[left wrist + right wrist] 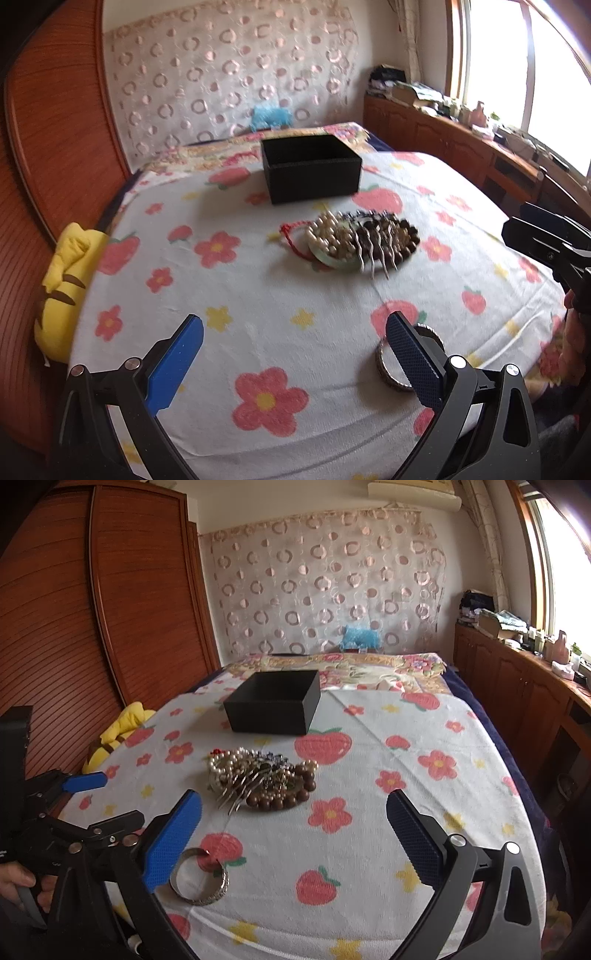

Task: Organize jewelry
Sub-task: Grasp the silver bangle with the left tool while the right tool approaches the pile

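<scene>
Jewelry pile (262,779) on the bed (369,794), near black box (273,701).
Both grippers' jaws gape wide, empty; silver bangle (199,877) beside left gripper (295,354), right gripper (293,830).

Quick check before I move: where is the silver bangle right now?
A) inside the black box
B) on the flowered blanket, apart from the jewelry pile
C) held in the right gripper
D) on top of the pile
B: the silver metal bangle lies alone on the flowered blanket, nearer than the jewelry pile.

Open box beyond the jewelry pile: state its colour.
The open rectangular box is matte black, inside and out; the right wrist view shows it best.
</scene>
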Tool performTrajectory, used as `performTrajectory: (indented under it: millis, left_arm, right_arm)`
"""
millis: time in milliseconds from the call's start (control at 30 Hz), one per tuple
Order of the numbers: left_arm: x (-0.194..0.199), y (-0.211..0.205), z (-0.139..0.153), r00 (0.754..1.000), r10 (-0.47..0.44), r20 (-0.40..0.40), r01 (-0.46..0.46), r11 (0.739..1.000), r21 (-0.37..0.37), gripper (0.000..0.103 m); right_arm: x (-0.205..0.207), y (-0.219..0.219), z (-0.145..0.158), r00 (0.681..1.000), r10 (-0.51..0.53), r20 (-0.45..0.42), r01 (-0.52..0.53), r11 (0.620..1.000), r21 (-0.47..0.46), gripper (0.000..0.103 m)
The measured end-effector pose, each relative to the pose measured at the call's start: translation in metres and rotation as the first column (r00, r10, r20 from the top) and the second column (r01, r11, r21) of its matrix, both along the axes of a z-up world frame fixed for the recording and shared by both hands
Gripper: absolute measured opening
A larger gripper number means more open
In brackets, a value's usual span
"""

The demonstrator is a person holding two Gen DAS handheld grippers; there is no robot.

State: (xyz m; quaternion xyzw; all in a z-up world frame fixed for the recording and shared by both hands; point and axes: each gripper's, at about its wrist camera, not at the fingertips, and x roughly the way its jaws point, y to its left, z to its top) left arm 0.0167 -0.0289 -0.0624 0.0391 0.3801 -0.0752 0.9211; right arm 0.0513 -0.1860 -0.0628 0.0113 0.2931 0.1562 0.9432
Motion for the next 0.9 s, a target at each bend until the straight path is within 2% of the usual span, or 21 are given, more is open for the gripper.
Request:
performTrajectory:
  millis: [67,100,200,300,367,400,467,533,633,700,733,767,800,900]
  left_arm:
    - [0.002,-0.001,-0.009,0.999,-0.026,-0.023,0.026,1.0,-0.011,0.094]
    - [0.004,-0.003,-0.013,0.998,-0.044,-0.036,0.043,0.999,-0.017,0.088]
    - [0.008,-0.013,-0.024,0.992,-0.089,-0.086,0.087,0.996,-0.026,0.076]
    - [0.012,-0.021,-0.034,0.985,-0.123,-0.121,0.12,0.992,-0.033,0.065]
    - [0.012,-0.023,-0.039,0.979,-0.148,-0.137,0.143,0.989,-0.042,0.061]
    - [0.012,-0.025,-0.041,0.978,-0.156,-0.138,0.152,0.987,-0.045,0.055]
    - [0.01,-0.027,-0.045,0.974,-0.175,-0.144,0.169,0.984,-0.054,0.05]
    - [0.009,-0.03,-0.047,0.971,-0.186,-0.148,0.18,0.982,-0.055,0.043]
    - [0.007,-0.034,-0.048,0.967,-0.211,-0.141,0.207,0.978,-0.04,0.033]
    - [0.006,-0.036,-0.049,0.965,-0.222,-0.136,0.22,0.975,-0.03,0.02]
    - [0.006,-0.036,-0.048,0.964,-0.229,-0.136,0.226,0.974,-0.034,0.018]
    - [0.006,-0.036,-0.048,0.961,-0.239,-0.136,0.235,0.971,-0.044,0.009]
    - [0.007,-0.037,-0.048,0.958,-0.252,-0.138,0.246,0.968,-0.056,0.004]
    - [0.01,-0.037,-0.047,0.962,-0.24,-0.127,0.236,0.971,-0.046,0.004]
  right_arm:
    - [0.003,-0.001,-0.006,1.0,-0.001,-0.011,0.001,1.0,-0.006,0.095]
    - [0.003,-0.002,-0.008,1.0,0.0,-0.016,0.0,1.0,-0.006,0.093]
    - [0.01,-0.004,-0.019,0.999,-0.001,-0.046,0.0,1.0,-0.011,0.089]
    - [0.014,-0.005,-0.025,0.998,0.001,-0.059,-0.002,1.0,-0.022,0.088]
    - [0.016,-0.006,-0.029,0.998,0.001,-0.065,-0.002,1.0,-0.027,0.088]
    - [0.017,-0.006,-0.03,0.998,0.001,-0.07,-0.004,1.0,-0.03,0.088]
    - [0.019,-0.005,-0.034,0.997,0.008,-0.079,-0.011,0.999,-0.037,0.088]
    - [0.021,-0.003,-0.036,0.995,0.024,-0.095,-0.028,0.999,-0.041,0.076]
    - [0.024,0.0,-0.043,0.991,0.049,-0.123,-0.055,0.998,-0.044,0.066]
    - [0.026,0.002,-0.046,0.989,0.059,-0.134,-0.066,0.997,-0.048,0.064]
    - [0.027,0.003,-0.047,0.988,0.063,-0.139,-0.07,0.996,-0.049,0.064]
    - [0.028,0.004,-0.048,0.988,0.065,-0.142,-0.073,0.996,-0.05,0.064]
    - [0.03,0.005,-0.049,0.987,0.068,-0.147,-0.077,0.996,-0.052,0.064]
    - [0.035,0.009,-0.048,0.986,0.076,-0.15,-0.086,0.994,-0.064,0.064]
